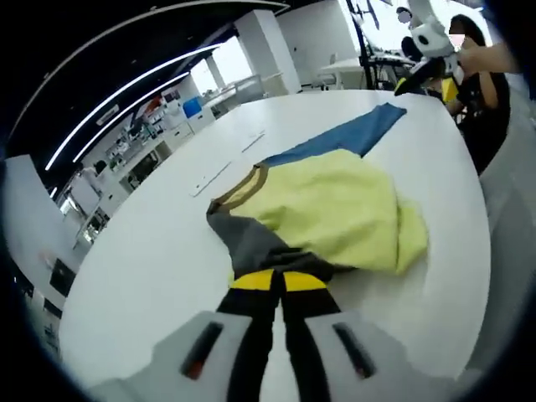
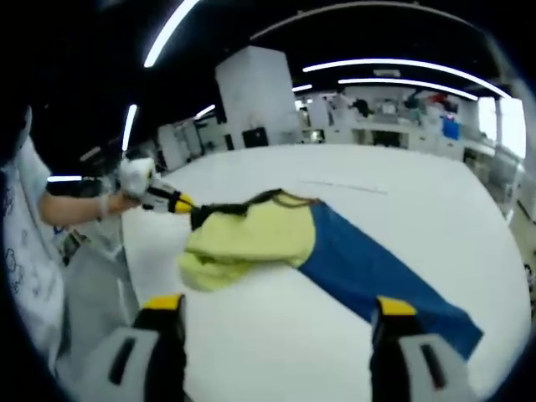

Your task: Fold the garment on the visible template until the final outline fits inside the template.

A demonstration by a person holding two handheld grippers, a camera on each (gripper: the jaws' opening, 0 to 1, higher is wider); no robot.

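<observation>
You're mid-fold: your left gripper (image 1: 279, 280) has its jaws closed on the grey sleeve (image 1: 251, 243) of the one shirt (image 1: 335, 209) on the table (image 1: 151, 260). Your right gripper (image 2: 276, 311) hovers with jaws spread wide, empty, the blue sleeve (image 2: 377, 272) at 1 o'clock. Next, carry grey over the yellow; two grippers, one shirt, and I can't make out the template.

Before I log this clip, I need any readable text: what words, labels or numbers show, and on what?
None can be read.
The garment is plain yellow, blue and grey, with no print showing.
The white table carries only faint lines, no lettering.
Background shelves and screens are too blurred to read.
</observation>
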